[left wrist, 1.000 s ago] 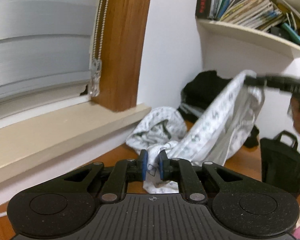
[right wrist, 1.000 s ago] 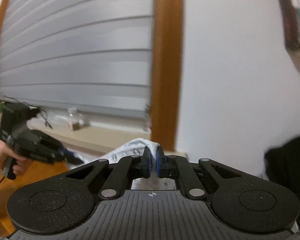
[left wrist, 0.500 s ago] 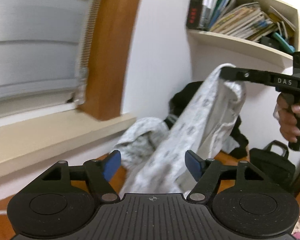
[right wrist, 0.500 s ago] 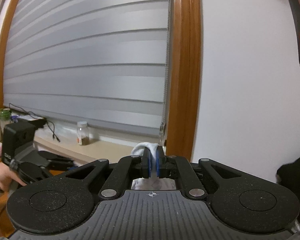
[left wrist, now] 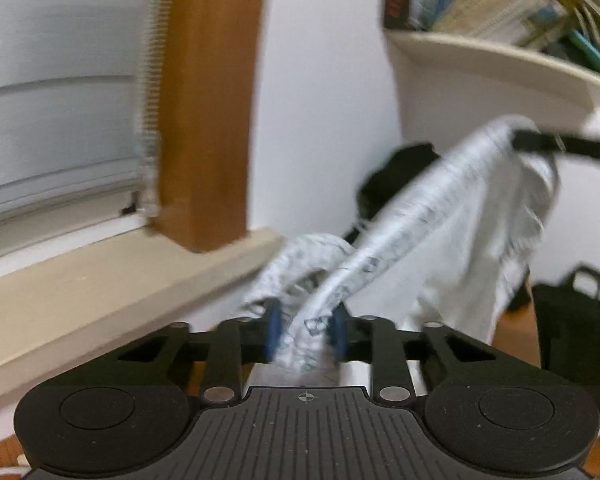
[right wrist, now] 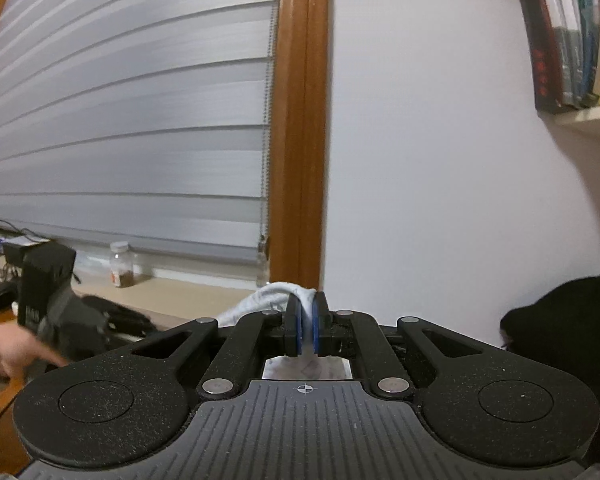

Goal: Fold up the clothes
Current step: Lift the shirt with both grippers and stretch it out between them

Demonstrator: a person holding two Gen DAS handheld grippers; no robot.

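Observation:
A white garment with a small grey print (left wrist: 452, 216) is stretched in the air between the two grippers. In the left wrist view my left gripper (left wrist: 307, 334) is closing, and its blue pads (left wrist: 274, 332) press on a bunched, twisted part of the cloth. The garment's far end hangs from my right gripper (left wrist: 516, 138) at the upper right. The right wrist view shows that gripper (right wrist: 307, 332) shut on a fold of the white cloth (right wrist: 276, 294). A hand (right wrist: 8, 354) holds the left tool at that view's left edge.
A beige window sill (left wrist: 112, 280), a grey blind (right wrist: 132, 128) and a brown wooden frame (left wrist: 208, 100) lie ahead and to the left. A shelf of books (left wrist: 500, 0) is above right. Dark clothing (left wrist: 396, 176) and a black bag (left wrist: 576, 320) sit near the wall. A small jar (right wrist: 121, 265) stands on the sill.
The left jaws stood wide apart half a second ago and have since come together on a thicker bunch of the garment. The right gripper kept its hold on the cloth throughout.

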